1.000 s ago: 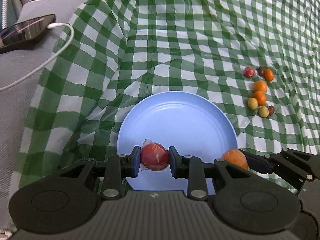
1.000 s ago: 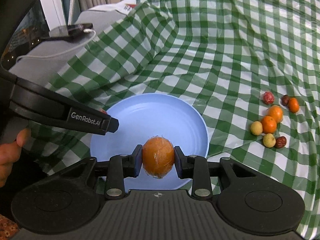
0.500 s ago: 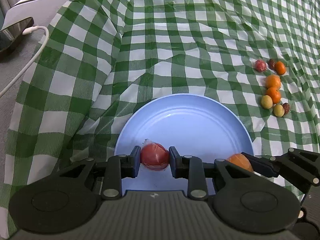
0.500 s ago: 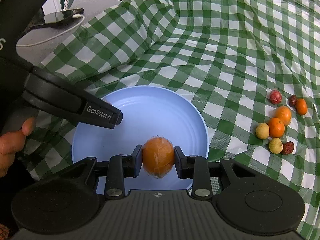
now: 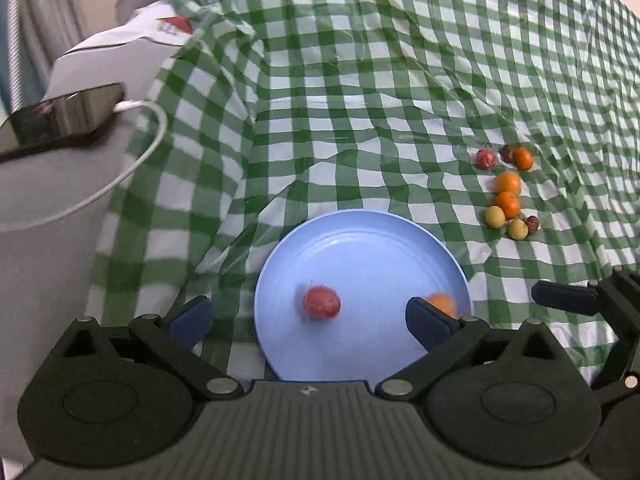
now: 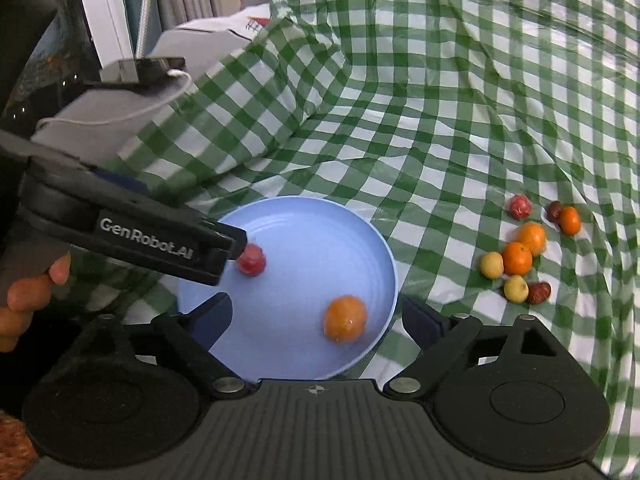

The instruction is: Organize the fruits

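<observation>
A round light-blue plastic plate (image 6: 360, 236) lies on the worktop's green-and-white checked plastic cloth (image 6: 440, 100). In it sit two fruits, well apart: a small red fruit in clear wrap (image 5: 321, 302) toward the left side and a round orange fruit in clear wrap (image 6: 345, 319) near the right rim. Both look blurred.

The left gripper (image 5: 308, 318) has just been opening its fingers; they now stand wide, with the red fruit lying loose between them, untouched. The right gripper (image 6: 316, 320) has likewise just been opening; its fingers stand wide, and the orange fruit rests on the plate between them, free of both pads. In the right wrist view the left gripper's black arm crosses the plate's left edge and partly hides the red fruit; a hand (image 6: 28, 296) grips its handle.

To the right of the plate, well apart from it, a cluster of small loose fruits (image 5: 508, 196) lies on the cloth: orange, yellow, red and dark red ones, close together.

At far left a dark phone (image 5: 60, 116) with a white cable (image 5: 136, 160) plugged in rests on a grey surface beside the cloth.
</observation>
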Tool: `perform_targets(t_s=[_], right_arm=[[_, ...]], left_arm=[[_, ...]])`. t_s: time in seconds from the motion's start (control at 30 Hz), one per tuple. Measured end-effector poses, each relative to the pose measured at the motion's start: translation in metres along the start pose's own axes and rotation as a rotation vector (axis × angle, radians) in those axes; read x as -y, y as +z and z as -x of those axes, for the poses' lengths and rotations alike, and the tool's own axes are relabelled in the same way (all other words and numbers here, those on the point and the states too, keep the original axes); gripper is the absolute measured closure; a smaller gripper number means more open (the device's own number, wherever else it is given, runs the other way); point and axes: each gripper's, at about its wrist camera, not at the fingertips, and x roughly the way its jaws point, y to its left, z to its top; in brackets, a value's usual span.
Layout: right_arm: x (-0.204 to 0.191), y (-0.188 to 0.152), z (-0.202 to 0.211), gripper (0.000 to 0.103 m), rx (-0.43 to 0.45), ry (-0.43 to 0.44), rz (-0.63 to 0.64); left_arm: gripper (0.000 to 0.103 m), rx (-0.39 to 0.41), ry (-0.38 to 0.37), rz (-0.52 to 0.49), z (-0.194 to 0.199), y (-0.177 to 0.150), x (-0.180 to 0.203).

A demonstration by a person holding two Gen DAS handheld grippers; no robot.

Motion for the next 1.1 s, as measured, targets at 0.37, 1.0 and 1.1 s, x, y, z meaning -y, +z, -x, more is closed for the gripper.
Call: perform_targets(t_s=[0.37,1.0,1.1], right_arm=[[-0.018,-0.021,0.055,0.004,0.054,-0.025,-0.018],[-0.024,-0.034,0.083,0.003,0.112,-0.052,-0.038],[-0.025,-0.034,0.083,0.003,0.111,-0.053,-0.040]], left_arm=[[0.001,0.029,-0.001,0.046,0.052,-0.036,0.001],[0.001,0.095,-0.011,0.057,0.088,-0.048,0.010],[0.001,0.095,-0.012,0.058,0.089,-0.048,0.011]])
